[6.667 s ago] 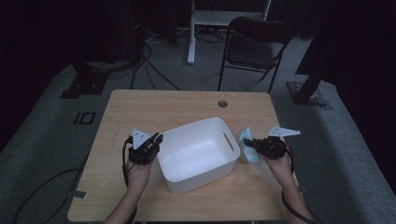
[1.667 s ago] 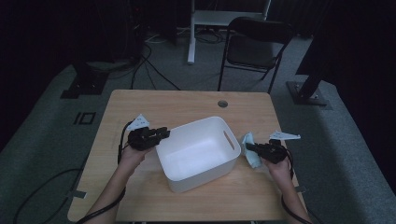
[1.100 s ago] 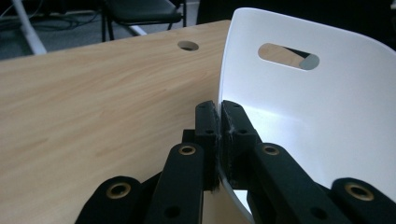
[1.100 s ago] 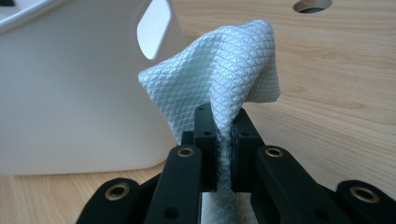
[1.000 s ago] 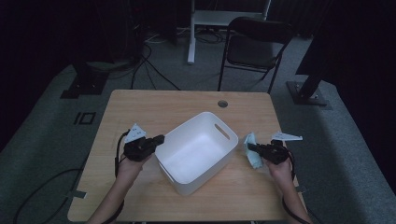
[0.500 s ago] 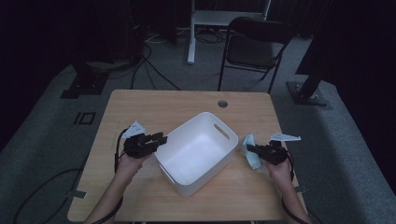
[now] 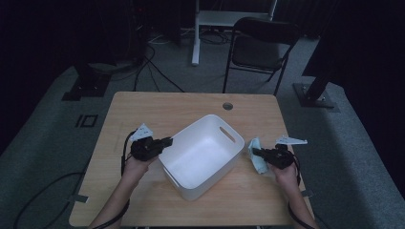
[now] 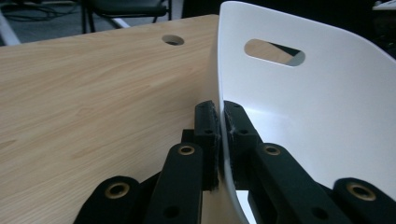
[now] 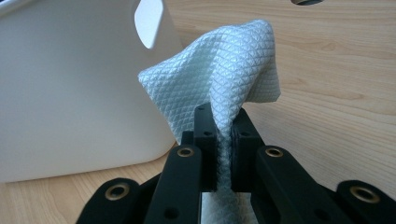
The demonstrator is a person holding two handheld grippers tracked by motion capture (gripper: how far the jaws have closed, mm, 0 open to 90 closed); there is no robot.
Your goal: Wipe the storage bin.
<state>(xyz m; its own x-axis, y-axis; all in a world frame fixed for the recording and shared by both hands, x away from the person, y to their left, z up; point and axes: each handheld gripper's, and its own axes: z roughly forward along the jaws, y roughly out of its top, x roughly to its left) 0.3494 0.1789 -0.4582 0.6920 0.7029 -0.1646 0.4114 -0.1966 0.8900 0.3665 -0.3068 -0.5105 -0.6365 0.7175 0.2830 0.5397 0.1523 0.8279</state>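
Note:
A white plastic bin with slot handles sits turned at an angle in the middle of the wooden table. My left gripper is shut on the bin's left rim, one jaw inside the wall and one outside. The bin wall rises to the right in the left gripper view. To the bin's right, my right gripper is shut on a pale blue textured cloth, which bunches up above the jaws. The cloth hangs just beside the bin's outer wall.
A round cable hole lies in the table near its far edge. A black folding chair and a white stand are on the floor beyond the table. Bare wood lies along the left and near sides.
The bin has been turned from square to diagonal, its left end dragged with my left gripper on the rim. The right gripper with the cloth has barely moved.

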